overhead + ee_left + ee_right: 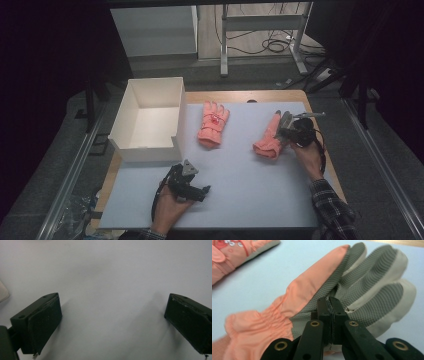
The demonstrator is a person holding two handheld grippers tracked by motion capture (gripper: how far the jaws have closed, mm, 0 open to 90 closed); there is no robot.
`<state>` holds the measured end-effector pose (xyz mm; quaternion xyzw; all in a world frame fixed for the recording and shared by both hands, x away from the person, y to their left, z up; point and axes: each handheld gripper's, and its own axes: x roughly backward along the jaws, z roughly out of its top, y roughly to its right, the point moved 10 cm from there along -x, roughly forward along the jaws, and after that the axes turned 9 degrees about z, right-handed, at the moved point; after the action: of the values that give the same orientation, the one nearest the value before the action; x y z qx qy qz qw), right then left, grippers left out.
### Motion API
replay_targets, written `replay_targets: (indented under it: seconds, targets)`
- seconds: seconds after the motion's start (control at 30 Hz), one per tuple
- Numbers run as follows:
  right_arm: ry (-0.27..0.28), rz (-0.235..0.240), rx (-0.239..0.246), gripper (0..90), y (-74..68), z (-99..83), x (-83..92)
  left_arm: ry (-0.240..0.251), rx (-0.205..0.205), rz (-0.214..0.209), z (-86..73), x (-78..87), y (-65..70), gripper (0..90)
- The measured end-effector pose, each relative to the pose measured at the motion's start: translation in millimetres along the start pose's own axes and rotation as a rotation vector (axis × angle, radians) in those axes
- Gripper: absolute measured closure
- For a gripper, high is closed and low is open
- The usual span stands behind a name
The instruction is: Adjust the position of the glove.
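Two pink gloves lie on the pale blue mat (250,185). One glove (212,125) rests back up near the middle, also seen as the far glove (234,252). The other glove (267,139) lies palm up at the right, its grey ribbed palm (362,277) facing the camera. My right gripper (284,129) has its jaws pressed together on a fold of that grey palm fabric (330,302). Near the front left, a hand holds my left gripper (196,187) just over the bare mat, its jaws standing wide apart (112,320) with nothing between them.
An open white box (150,90) stands at the table's back left, beside the mat. The wooden table edge (240,96) runs behind the mat. Desk legs and cables (270,45) lie on the floor beyond.
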<state>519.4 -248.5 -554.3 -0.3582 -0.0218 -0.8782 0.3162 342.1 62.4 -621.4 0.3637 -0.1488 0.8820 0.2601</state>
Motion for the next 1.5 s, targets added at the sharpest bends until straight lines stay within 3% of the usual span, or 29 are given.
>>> replay_targets:
  seconds: [0.33, 0.67, 1.03, 1.17, 1.5]
  targets:
    - [0.025, 0.04, 0.021, 88.5, -19.1, 9.8, 15.9, 0.0, 0.0, 0.0, 0.0, 0.0, 0.0, 1.2]
    - [0.038, 0.152, 0.055, 88.5, -60.4, 16.1, 25.6, -0.001, 0.0, 0.0, -0.1, 0.0, 0.0, 1.2]
    - [-0.012, 0.312, 0.164, 88.4, -117.9, 3.3, 11.9, -0.001, 0.0, 0.0, -0.1, 0.0, 0.0, 1.2]
    - [-0.031, 0.375, 0.183, 88.4, -137.3, -4.7, 6.3, 0.001, 0.003, 0.0, 0.1, -0.1, 0.2, 1.2]
    - [-0.083, 0.451, 0.246, 88.4, -165.7, -28.9, -8.5, -0.001, -0.001, 0.0, -0.2, 0.1, -0.1, 1.2]
